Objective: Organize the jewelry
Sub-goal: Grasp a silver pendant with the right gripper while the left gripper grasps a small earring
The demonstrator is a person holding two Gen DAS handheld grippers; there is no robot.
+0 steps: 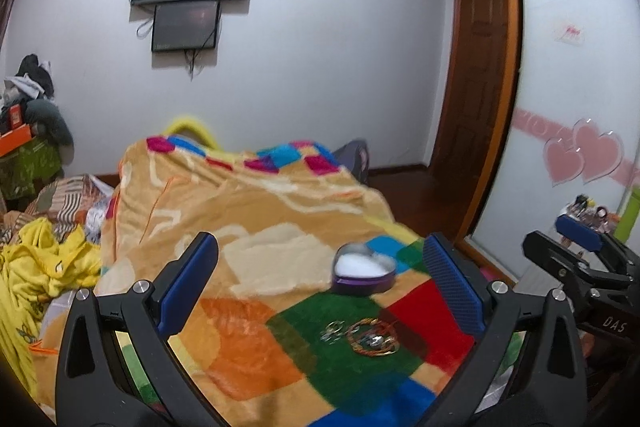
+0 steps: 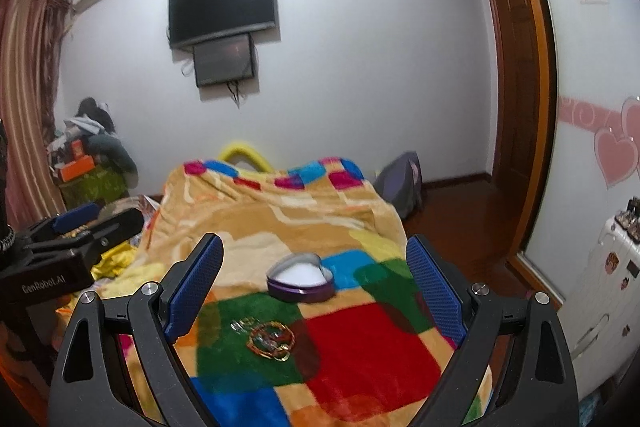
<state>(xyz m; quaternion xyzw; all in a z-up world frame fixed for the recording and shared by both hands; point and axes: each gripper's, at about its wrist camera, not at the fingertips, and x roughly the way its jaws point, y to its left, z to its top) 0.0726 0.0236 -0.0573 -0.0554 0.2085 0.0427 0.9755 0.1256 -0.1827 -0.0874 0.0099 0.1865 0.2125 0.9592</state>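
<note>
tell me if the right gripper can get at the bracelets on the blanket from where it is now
Probably yes. The right gripper is open, and the bracelets lie uncovered on the blanket ahead of its fingers, with nothing between; the heart-shaped box sits beyond them.

Too small and blurred to separate: tangled jewelry (image 1: pixel 362 337) on the blanket (image 1: pixel 256 211), pieces uncountable; heart-shaped box (image 2: pixel 301 279) floor masked by white filling; right gripper (image 1: pixel 576 239) cropped at frame edge, finger spread unreadable there.

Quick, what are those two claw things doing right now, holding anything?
Left gripper: open, fingers spread, holding nothing.
Right gripper: open, fingers spread, holding nothing.
</note>
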